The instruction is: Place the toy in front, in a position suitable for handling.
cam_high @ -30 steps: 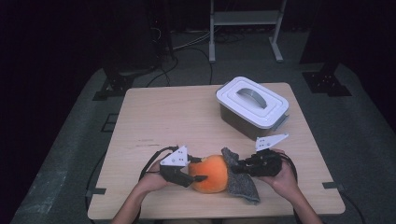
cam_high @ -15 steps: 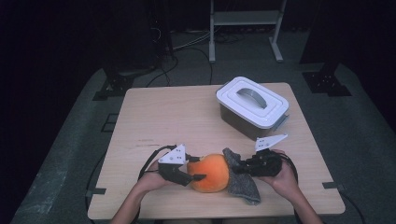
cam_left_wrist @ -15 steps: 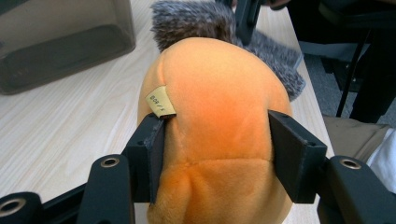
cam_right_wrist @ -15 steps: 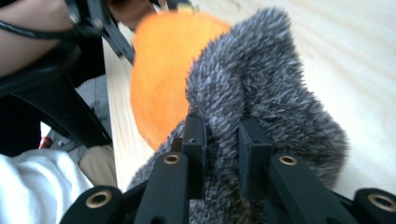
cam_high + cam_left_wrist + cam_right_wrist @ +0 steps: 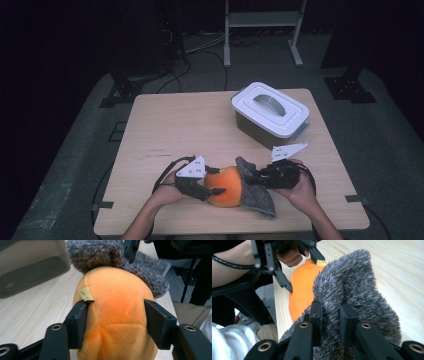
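An orange plush ball (image 5: 226,189) lies near the table's front edge, with a grey fuzzy cloth (image 5: 260,197) draped over its right side. My left gripper (image 5: 216,186) reaches in from the left. Its jaws have just been opening, and the pads (image 5: 80,320) still dent the orange plush (image 5: 115,297) on both sides. A small yellow tag (image 5: 85,293) sits by the left pad. My right gripper (image 5: 252,176) comes from the right and is shut on a fold of the grey cloth (image 5: 352,285), pinched between its jaws (image 5: 330,312). The right gripper view also shows the left gripper (image 5: 305,275) over the plush (image 5: 303,287).
A white lidded box (image 5: 270,112) with a grey handle stands at the back right of the wooden table (image 5: 165,125). Both of the person's hands rest at the front edge. Dark floor, cables and a metal stand lie beyond the table.
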`<state>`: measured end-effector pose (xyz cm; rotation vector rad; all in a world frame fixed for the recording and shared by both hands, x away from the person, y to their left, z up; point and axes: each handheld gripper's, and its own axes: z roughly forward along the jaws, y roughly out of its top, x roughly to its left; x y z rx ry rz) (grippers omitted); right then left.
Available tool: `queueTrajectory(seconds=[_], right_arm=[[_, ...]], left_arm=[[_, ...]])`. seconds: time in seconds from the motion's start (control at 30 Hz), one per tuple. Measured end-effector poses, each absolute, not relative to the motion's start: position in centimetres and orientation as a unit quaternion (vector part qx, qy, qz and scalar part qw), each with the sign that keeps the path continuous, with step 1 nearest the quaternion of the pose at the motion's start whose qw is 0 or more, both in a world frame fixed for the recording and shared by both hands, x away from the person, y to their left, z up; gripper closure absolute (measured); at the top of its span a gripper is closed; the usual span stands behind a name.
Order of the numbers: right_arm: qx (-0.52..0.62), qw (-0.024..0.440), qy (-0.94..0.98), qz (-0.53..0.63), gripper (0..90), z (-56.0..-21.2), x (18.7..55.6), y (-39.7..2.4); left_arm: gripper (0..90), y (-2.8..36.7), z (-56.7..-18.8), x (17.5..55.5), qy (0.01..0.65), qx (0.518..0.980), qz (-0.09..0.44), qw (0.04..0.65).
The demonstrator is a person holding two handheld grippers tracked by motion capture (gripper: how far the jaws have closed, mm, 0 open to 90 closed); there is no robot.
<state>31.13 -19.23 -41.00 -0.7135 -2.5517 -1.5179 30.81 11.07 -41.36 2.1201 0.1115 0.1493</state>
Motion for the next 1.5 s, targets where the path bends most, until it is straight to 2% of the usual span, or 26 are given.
queueTrajectory(seconds=[0.1, 0.3, 0.33, 0.43, 0.57, 0.8, 0.97, 1.2, 1.27, 1.4, 1.5], right_arm=[[-0.24, 0.044, -0.837, -0.489, 74.8, -41.3, 31.3, -19.6], [-0.252, 0.046, -0.838, -0.482, 74.8, -42.0, 31.6, -20.3], [-0.254, 0.045, -0.838, -0.481, 74.8, -42.0, 31.7, -20.4], [-0.259, 0.042, -0.837, -0.48, 74.8, -42.0, 31.8, -20.7], [-0.245, 0.014, -0.829, -0.502, 74.9, -40.4, 31.1, -20.3], [-0.215, -0.016, -0.833, -0.511, 75.2, -39.3, 29.8, -18.8], [-0.248, -0.017, -0.834, -0.492, 75.3, -40.5, 30.8, -19.9], [-0.204, -0.002, -0.817, -0.539, 75.3, -38.7, 29.6, -18.6], [-0.199, -0.007, -0.828, -0.524, 75.3, -39.0, 29.5, -17.9], [-0.212, -0.011, -0.835, -0.507, 75.4, -40.2, 30.2, -18.0], [-0.231, -0.025, -0.835, -0.499, 75.4, -40.3, 30.6, -18.8]], left_arm=[[28.2, 11.1, -41.2, 31.0, 0.062, 0.87, 0.055, 0.486], [18.1, 11.9, -41.4, 31.7, 0.091, 0.872, 0.035, 0.479], [19.0, 12.1, -41.6, 31.9, 0.096, 0.872, 0.03, 0.48], [31.7, 12.2, -41.8, 31.8, 0.096, 0.871, 0.032, 0.482], [43.0, 11.6, -41.4, 31.5, 0.097, 0.868, 0.048, 0.485], [49.0, 11.2, -40.5, 31.2, 0.117, 0.858, 0.058, 0.497], [49.5, 11.8, -40.6, 31.8, 0.154, 0.846, 0.047, 0.509], [47.6, 10.9, -40.7, 31.7, 0.168, 0.842, 0.056, 0.509], [45.0, 10.6, -40.7, 31.5, 0.161, 0.843, 0.055, 0.51], [32.8, 10.7, -40.7, 31.6, 0.155, 0.847, 0.045, 0.506], [35.9, 10.9, -40.7, 31.6, 0.149, 0.85, 0.041, 0.504]])
